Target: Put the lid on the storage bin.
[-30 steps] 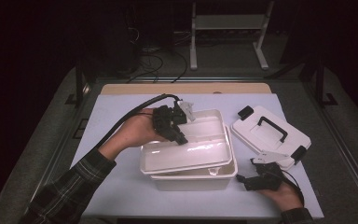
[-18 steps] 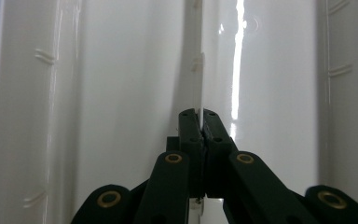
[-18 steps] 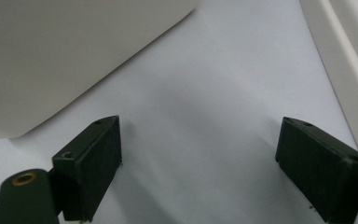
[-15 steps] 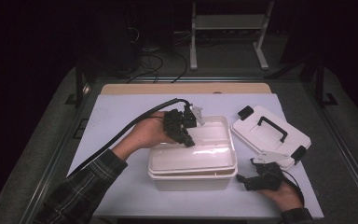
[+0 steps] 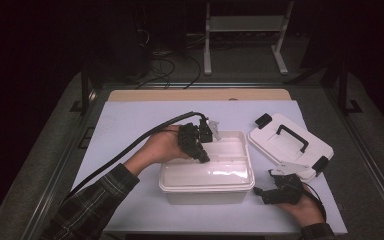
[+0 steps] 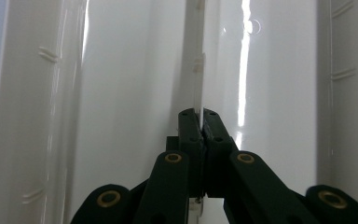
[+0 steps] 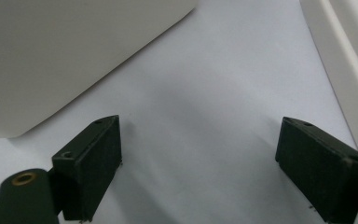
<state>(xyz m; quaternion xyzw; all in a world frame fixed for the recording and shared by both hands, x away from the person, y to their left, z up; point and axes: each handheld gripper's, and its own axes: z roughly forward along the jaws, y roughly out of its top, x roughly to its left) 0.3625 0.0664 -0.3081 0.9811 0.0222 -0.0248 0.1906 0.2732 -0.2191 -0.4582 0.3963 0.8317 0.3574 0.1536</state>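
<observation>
A white plastic box stands mid-table with a white inner tray resting level in its top. My left gripper reaches down into the tray from the left. In the left gripper view its jaws are shut on the tray's thin upright middle rib. My right gripper lies on the table just right of the box, held in a hand. It stands open with only bare table between its fingers, and the box's corner is ahead to its left.
The box's white lid, with a black handle and black latches, lies flat at the right of the table; its edge shows in the right gripper view. A thick cable trails from the left gripper toward the table's left front.
The left gripper has come down and to the right with the tray. The tray was tilted and offset to the left over the box; now it sits level in it. The right gripper stayed put.
</observation>
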